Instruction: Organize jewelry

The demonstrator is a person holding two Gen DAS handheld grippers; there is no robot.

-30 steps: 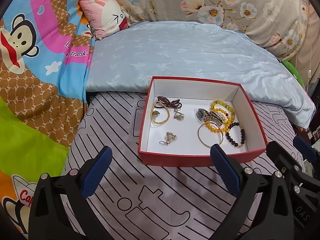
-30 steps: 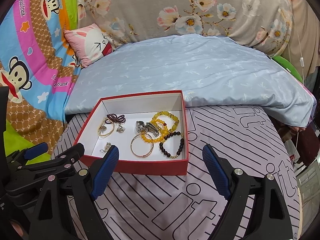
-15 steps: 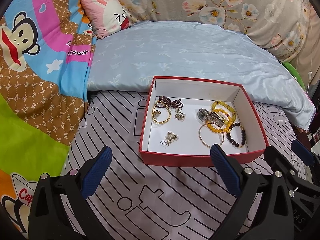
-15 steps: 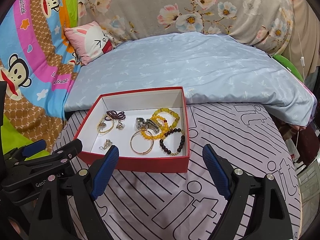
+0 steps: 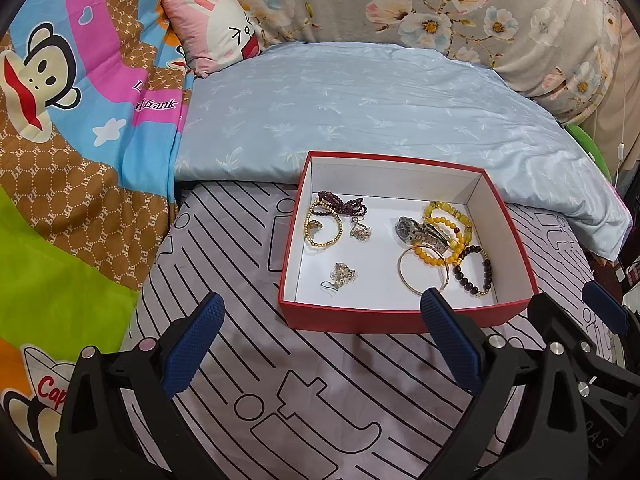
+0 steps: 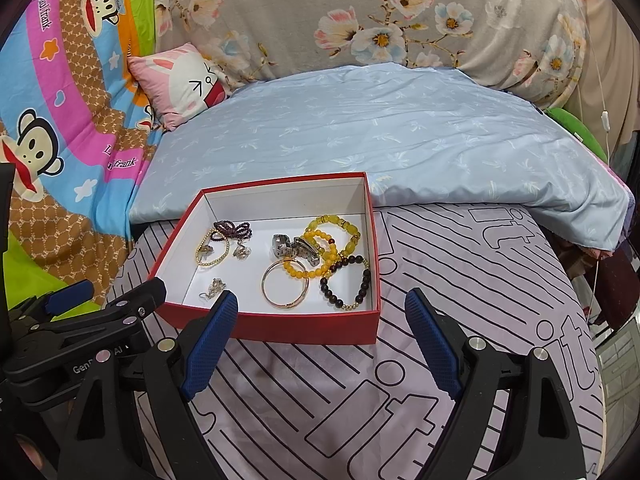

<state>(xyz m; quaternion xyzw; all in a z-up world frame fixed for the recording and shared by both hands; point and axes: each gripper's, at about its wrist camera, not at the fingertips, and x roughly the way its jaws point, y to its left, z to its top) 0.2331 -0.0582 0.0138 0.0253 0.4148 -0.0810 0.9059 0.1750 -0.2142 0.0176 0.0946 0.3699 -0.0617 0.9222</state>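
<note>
A red box (image 5: 400, 320) with a white inside sits on the striped bedsheet; it also shows in the right wrist view (image 6: 280, 326). In it lie a silver watch (image 5: 420, 232), yellow bead bracelets (image 5: 448, 220), a dark bead bracelet (image 5: 474, 276), a gold bangle (image 5: 420, 276), a gold bead bracelet (image 5: 324, 228), a purple bead piece (image 5: 342, 204) and small earrings (image 5: 340, 276). My left gripper (image 5: 320, 344) is open and empty, just in front of the box. My right gripper (image 6: 320, 344) is open and empty, in front of the box's right corner.
A light blue folded quilt (image 5: 360, 112) lies behind the box. A pink rabbit pillow (image 5: 216, 36) and a colourful monkey blanket (image 5: 60, 120) are at the left. Floral fabric (image 6: 380, 12) covers the back. The bed edge is at the right.
Both grippers have drawn back and tilted a little; the box sits slightly farther and more to the right in the left wrist view. Nothing was grasped.
</note>
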